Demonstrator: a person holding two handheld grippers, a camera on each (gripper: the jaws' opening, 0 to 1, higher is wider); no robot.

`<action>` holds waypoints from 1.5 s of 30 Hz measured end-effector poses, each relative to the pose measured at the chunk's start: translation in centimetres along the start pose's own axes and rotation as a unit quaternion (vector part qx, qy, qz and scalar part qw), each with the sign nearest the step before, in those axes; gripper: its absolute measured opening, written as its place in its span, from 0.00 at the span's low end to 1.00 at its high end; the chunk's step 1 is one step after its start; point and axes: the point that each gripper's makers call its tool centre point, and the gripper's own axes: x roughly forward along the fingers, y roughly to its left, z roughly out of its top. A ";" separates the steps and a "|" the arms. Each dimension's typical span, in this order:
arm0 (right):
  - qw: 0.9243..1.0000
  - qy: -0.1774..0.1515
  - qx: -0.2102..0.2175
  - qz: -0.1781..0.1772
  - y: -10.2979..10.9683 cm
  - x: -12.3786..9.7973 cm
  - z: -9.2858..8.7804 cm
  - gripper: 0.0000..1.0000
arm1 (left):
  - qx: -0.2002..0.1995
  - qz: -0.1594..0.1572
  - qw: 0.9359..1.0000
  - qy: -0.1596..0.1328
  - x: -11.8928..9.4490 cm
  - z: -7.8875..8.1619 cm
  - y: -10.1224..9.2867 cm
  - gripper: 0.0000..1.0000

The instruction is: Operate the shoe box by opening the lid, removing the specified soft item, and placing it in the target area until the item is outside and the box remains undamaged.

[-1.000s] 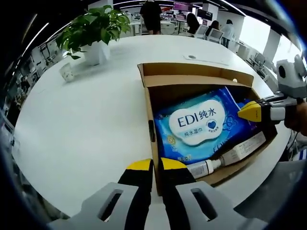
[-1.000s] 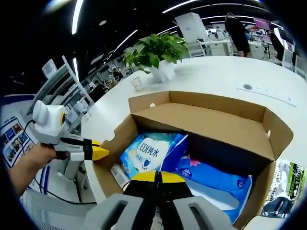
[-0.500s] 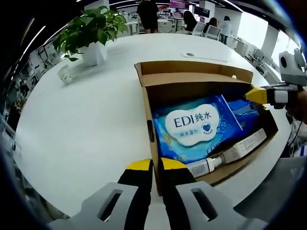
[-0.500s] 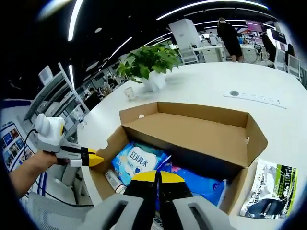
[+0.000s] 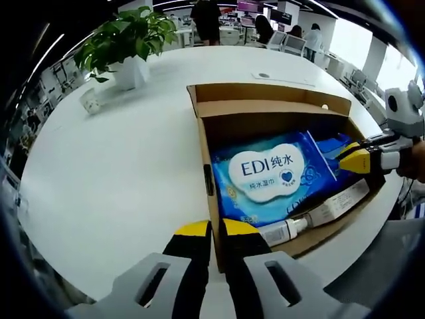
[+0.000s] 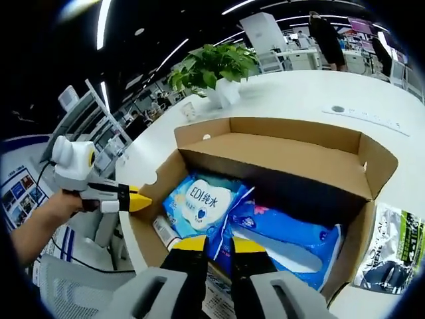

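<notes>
White and round, the big table [image 5: 113, 173] sits in an office with desks and people far behind it. We see a brown shoe box [image 5: 265, 109] standing open near the table's edge, with its lid folded up at the back [image 6: 279, 156]. Near the far edge of the table stands a green plant [image 5: 126, 36] in a white pot, with a small white cup [image 5: 91, 101] beside it.

Inside the box lies a blue pack of wet wipes [image 5: 269, 173] with a white label. A second blue soft pack [image 6: 285, 232] lies next to it. A small white bottle [image 5: 282, 232] and a long thin box [image 5: 335, 206] lie along one side wall of the box. A dark printed packet [image 6: 388, 252] lies flat on the table just outside the box.

Our left gripper [image 5: 209, 229] hangs over the box's front edge, its jaws almost together and holding nothing. Our right gripper [image 6: 219, 244] hovers above the blue packs, its jaws a little apart and holding nothing.
</notes>
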 end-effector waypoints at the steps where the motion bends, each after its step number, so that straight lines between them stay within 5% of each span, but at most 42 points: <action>1: 1.000 0.001 0.001 0.000 0.0 0.1 -0.1 0.09 | 0.001 0.000 1.000 0.000 0.0 0.0 0.0 0.04; 21: 0.995 0.017 0.097 0.021 1.2 3.3 -0.7 0.12 | -0.007 -0.003 1.000 0.002 0.2 -0.1 0.0 0.04; 30: 0.995 0.027 0.095 -0.008 0.7 3.6 -0.7 0.02 | -0.010 -0.002 1.000 0.001 0.2 -0.1 0.1 0.04; 45: 0.998 0.002 0.057 -0.014 1.2 2.2 0.6 0.00 | -0.014 -0.003 1.000 -0.003 0.2 -0.1 0.1 0.04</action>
